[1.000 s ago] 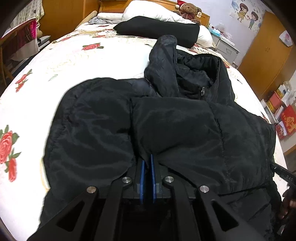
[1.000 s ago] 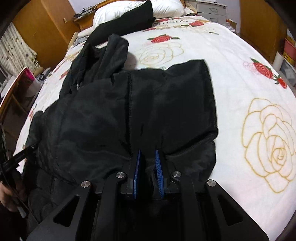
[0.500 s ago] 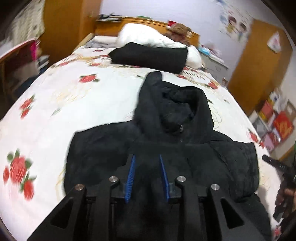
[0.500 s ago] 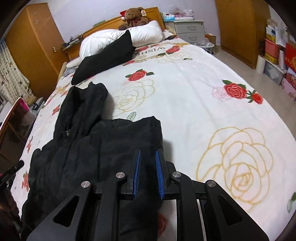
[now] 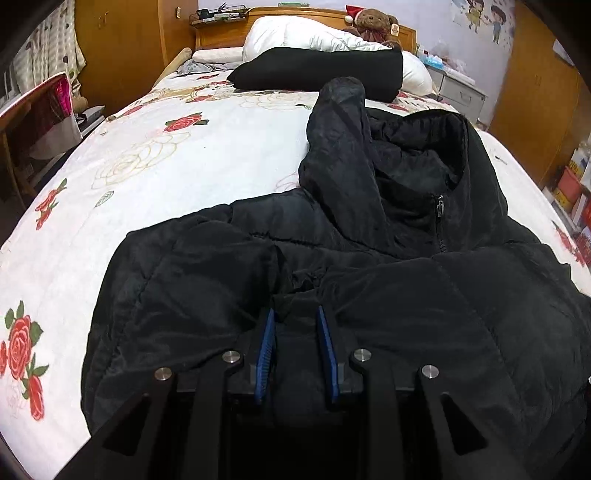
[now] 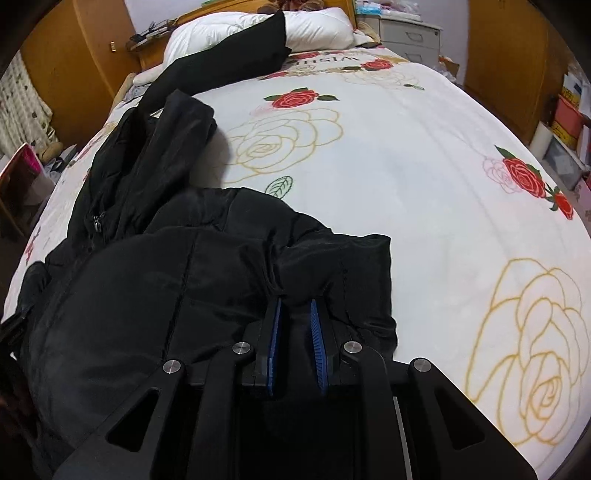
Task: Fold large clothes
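A large black puffer jacket (image 5: 406,288) lies on the bed, zipped, hood toward the headboard, both sleeves folded across the chest; it also shows in the right wrist view (image 6: 177,280). My left gripper (image 5: 295,314) is over the left sleeve's cuff, its blue pads (image 5: 266,339) set apart with dark fabric between them; whether they pinch it I cannot tell. My right gripper (image 6: 295,306) has its blue pads (image 6: 275,328) closed on a bunched fold of the right sleeve (image 6: 306,277).
The rose-print bedspread (image 5: 177,155) is bare on both sides of the jacket, also in the right wrist view (image 6: 424,184). A folded black garment (image 5: 321,70), white pillows (image 5: 295,37) and a teddy bear (image 5: 373,26) lie at the headboard. Wooden wardrobes and a nightstand (image 6: 410,33) flank the bed.
Both grippers lifted back and came down again on the jacket. The left jaws went from shut to apart. The right gripper now pinches a fold of sleeve.
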`<state>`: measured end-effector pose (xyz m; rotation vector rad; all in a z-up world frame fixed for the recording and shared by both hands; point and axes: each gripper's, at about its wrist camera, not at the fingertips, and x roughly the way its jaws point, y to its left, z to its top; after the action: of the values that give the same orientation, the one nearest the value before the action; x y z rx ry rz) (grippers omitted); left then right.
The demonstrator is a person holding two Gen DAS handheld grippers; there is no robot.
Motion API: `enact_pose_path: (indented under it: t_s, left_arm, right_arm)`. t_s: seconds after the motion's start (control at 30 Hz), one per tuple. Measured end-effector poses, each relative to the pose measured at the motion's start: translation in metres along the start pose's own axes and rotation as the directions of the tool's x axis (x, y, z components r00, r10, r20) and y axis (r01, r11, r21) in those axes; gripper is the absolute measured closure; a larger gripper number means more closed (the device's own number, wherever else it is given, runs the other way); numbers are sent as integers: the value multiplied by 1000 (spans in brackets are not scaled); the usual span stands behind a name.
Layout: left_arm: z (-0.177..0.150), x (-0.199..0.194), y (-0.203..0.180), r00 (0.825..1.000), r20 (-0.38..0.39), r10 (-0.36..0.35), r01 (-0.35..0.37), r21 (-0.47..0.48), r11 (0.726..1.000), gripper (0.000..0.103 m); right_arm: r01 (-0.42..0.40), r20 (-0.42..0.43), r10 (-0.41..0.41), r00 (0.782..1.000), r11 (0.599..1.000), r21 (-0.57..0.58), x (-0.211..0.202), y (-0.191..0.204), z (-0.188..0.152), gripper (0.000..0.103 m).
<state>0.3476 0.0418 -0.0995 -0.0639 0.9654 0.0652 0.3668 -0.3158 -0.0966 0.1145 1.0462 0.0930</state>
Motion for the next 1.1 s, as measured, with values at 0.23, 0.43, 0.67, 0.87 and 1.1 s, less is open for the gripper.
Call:
enact_pose_path:
  t_s: [0.23,0.43,0.67,0.87,1.1]
  left_arm:
    - [1,-63,1,996,83,-45,45,0,999,76]
    - [-28,-38,4,1000,0,-18,18,21,1000,76]
    - [-35,-26,7,1000,0,-12,12,11,1000,76]
    - [-26,-48,10,1000,-9,-7,7,6,1000,76]
    - [-14,-65,23,999,48,-24,25,-6,1000,76]
  right_arm:
    - [-127,114,131,985,991,-38,-78,27,-10,86]
    - [-170,-21,169,985,975,-141,-32,75,-42,86]
    - [-184,-36,181,983,978,-104,-14,76,-46,88]
    - [-140,-6,140,990,982,-123,-41,79,-37,87]
    - [-178,68,185,980,979,-97,-74,72,-33,87]
